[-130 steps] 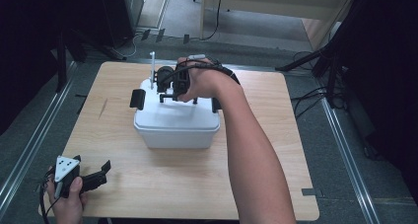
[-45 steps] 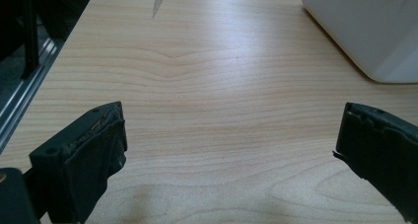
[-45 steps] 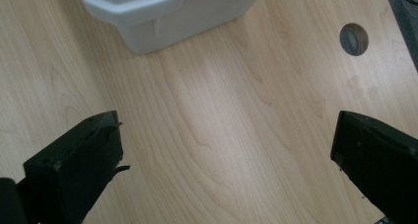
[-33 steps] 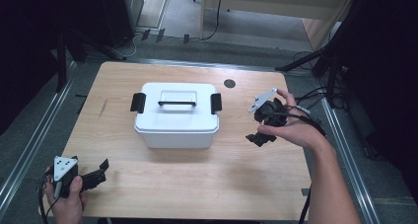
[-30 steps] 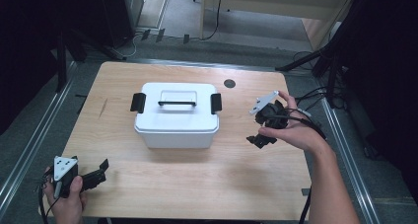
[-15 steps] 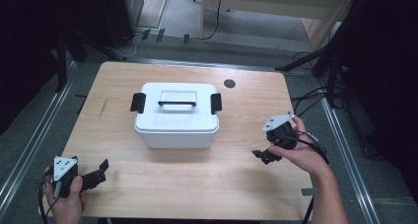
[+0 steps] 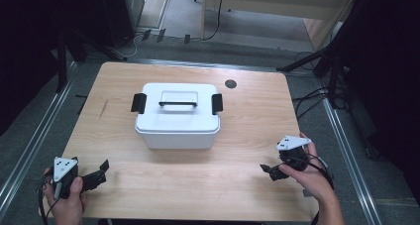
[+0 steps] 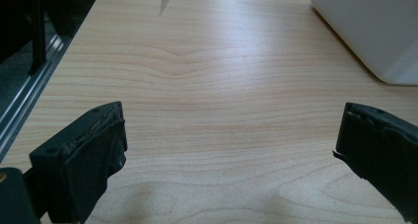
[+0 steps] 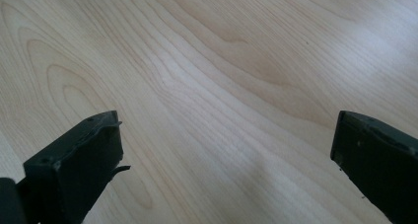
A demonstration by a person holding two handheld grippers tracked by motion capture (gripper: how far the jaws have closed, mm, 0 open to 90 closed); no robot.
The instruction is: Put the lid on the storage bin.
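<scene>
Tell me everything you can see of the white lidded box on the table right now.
The white box looks like smooth plastic, rectangular with rounded corners. Its lid is on, with a black latch at each short end and a dark bar handle across a recessed panel on top. It stands upright near the middle of the wooden table, touched by neither gripper. One lower corner shows in the left gripper view.

White lidded box (image 7: pixel 177 117) sits mid-surface (image 7: pixel 247 185), the one obstacle; its black side latches stick out left and right. Wide bare wood all round it: near strip, both flanks, far strip. Left hand-held gripper (image 7: pixel 99 174) at near-left corner, right hand-held gripper (image 7: pixel 271 171) near-right, both well apart from box, jaws spread wide.
</scene>
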